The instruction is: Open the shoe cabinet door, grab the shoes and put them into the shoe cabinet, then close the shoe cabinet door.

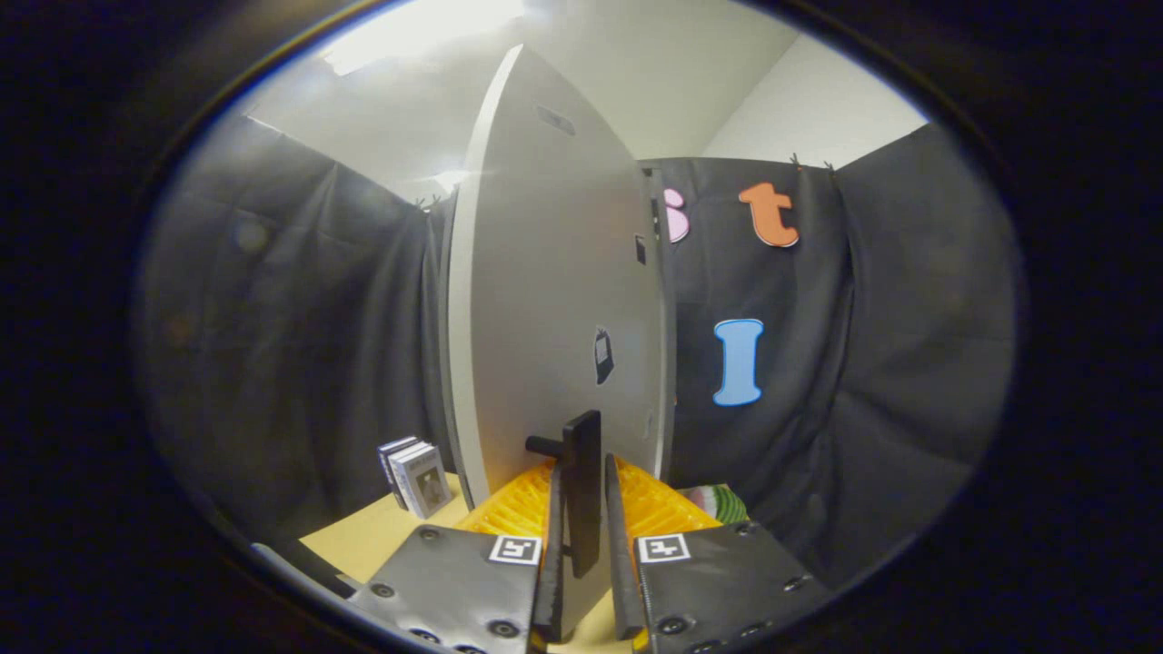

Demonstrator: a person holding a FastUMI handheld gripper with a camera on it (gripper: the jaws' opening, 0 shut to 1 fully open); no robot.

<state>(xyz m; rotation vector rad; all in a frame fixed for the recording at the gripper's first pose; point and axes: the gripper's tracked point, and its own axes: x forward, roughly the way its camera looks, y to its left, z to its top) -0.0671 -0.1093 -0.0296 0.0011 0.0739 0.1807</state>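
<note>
Grey door [554, 300]: swung ajar
Gripper [589, 554]: fingers nearly closed, clamping the black handle [581, 490]
Progress: opening underway; shoes, closing left

The shoe cabinet door [554, 300], a tall pale-grey panel with a white edge, stands swung part-way open, its face turned slightly aside and its edge toward the camera. A dark bar handle [581, 490] stands upright off the door's lower face on a short stub. The gripper [586, 545] has its two fingers closed in around that handle, one on each side, the bar between them; whether both press on it cannot be told. Small dark fittings dot the door's face higher up, one near mid-height and one by its far edge.
</note>
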